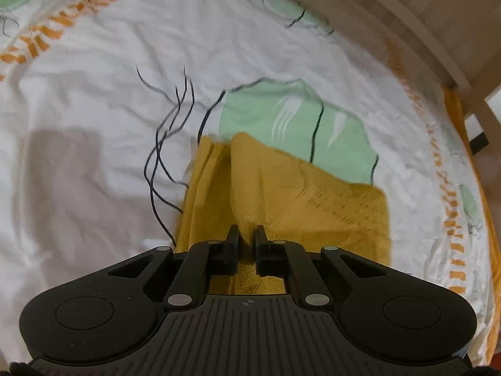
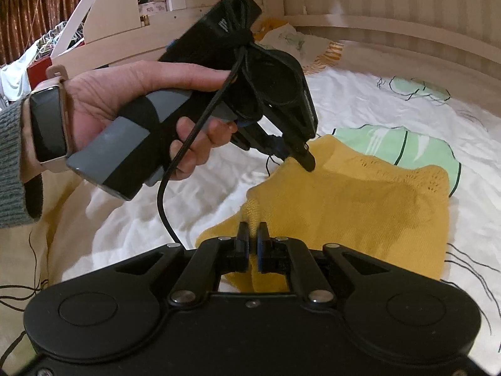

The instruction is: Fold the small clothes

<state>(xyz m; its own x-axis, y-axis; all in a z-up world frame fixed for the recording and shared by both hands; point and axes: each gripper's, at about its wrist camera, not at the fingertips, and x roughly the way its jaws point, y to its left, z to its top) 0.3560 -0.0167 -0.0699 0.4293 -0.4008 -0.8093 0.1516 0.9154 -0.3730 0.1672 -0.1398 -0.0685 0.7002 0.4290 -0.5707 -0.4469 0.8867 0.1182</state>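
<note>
The yellow knit (image 2: pixel 344 200) lay on the white sheet (image 2: pixel 360 94). Left gripper (image 1: pixel 246 235) was clamped on a raised fold at six o'clock; right gripper (image 2: pixel 253 232) was clamped on the near edge, evidently so both could lift it for folding.

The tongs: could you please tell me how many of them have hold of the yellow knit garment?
2. The left tongs pinch a raised fold at one edge of the yellow knit garment; the right tongs pinch another edge.

Knit garment (image 2: pixel 338 200) on bedsheet (image 2: pixel 150 219), headboard (image 2: pixel 391 25) behind.
</note>
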